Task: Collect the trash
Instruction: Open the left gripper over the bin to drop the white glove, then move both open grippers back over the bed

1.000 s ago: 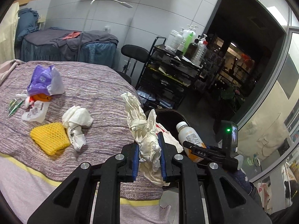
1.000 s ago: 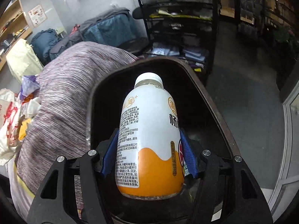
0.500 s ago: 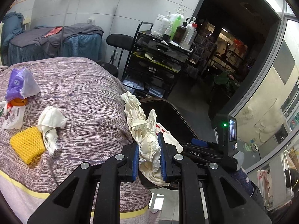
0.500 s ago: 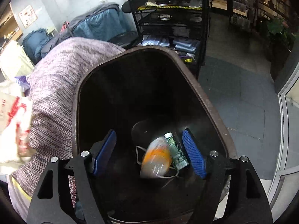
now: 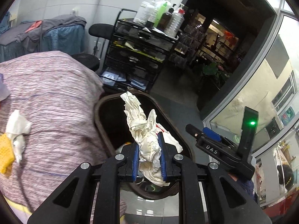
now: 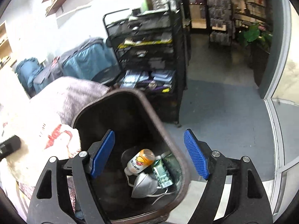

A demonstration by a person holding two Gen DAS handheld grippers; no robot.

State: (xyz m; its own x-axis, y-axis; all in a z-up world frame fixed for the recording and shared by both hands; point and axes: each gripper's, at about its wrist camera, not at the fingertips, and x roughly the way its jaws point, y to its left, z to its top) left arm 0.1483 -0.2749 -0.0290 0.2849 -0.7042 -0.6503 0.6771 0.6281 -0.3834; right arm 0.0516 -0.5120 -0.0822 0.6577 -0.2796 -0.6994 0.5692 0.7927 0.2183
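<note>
My left gripper (image 5: pixel 149 155) is shut on a crumpled white paper wad (image 5: pixel 143 128) and holds it over the dark brown trash bin (image 5: pixel 99 115). My right gripper (image 6: pixel 149 149) is open and empty above the bin (image 6: pixel 142 97); it also shows at the right of the left wrist view (image 5: pixel 211 133). Inside the bin lie the orange-and-white bottle (image 6: pixel 140 161), a green carton (image 6: pixel 162 174) and a white face mask (image 6: pixel 143 185). On the striped bed cover (image 5: pixel 46 93) lie a white tissue (image 5: pixel 16 128) and a yellow net (image 5: pixel 5 153).
A black wire rack (image 5: pixel 138 56) with bottles on top stands behind the bin; it also shows in the right wrist view (image 6: pixel 149 59). A black stool (image 5: pixel 87 61) is beside the bed. A white bag with red print (image 6: pixel 46 140) hangs left of the bin. Glass door (image 5: pixel 261 97) at right.
My right gripper opened and dropped the bottle into the bin, then pulled back. My left gripper carried the paper wad from the bed to over the bin.
</note>
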